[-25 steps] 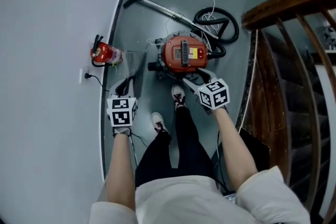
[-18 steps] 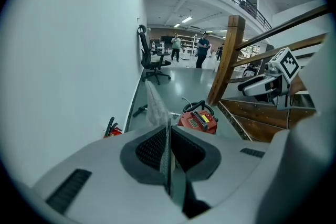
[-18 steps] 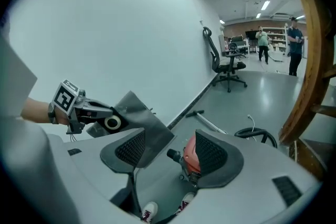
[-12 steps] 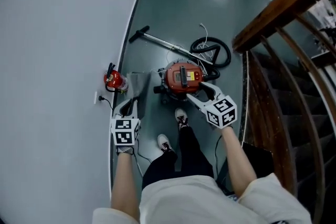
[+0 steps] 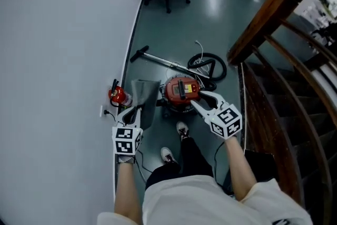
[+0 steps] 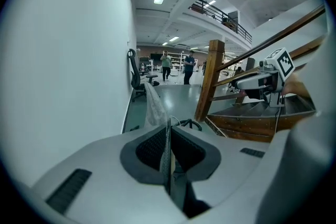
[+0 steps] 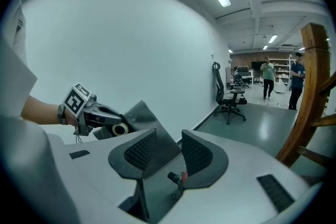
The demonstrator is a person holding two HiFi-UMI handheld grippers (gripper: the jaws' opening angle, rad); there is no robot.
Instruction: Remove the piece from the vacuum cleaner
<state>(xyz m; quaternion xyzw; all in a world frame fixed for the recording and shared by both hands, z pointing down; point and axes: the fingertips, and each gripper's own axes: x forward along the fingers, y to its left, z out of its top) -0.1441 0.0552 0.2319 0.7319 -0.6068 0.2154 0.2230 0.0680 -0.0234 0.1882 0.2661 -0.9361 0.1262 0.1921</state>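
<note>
- The piece (image 5: pixel 146 96), a flat grey panel, is clamped in your left tool (image 5: pixel 137 109). The left gripper view shows it edge-on, with the two pads pressed against its faces.
- It stands out from the jaws away from you. Its long axis runs roughly along the foot of the wall (image 5: pixel 63 34), and its free end points toward the far end of the room.
- The vacuum cleaner (image 5: pixel 180 89) sits on the floor (image 5: pixel 184 23) to the right of the piece, red body upward, with its hose (image 5: pixel 208 67) coiled just beyond. From the head view the piece looks free of the machine, with only its near right edge drawing close to the red body in the picture.
- Your right tool (image 5: pixel 198 98) hovers over the near side of the vacuum cleaner with nothing in it. Its jaws have just been closing, but a gap remains between the pads, and only the machine far below shows through it.
- The relation that matters is that the piece lies on the wall side of the machine and your left hand alone carries it. Your right hand is the nearer one to the vacuum cleaner.
- To my eye the removal is essentially done. Any set-down should go to the left or toward you, so the panel's long edge does not swing back across the body or the hose.
</note>
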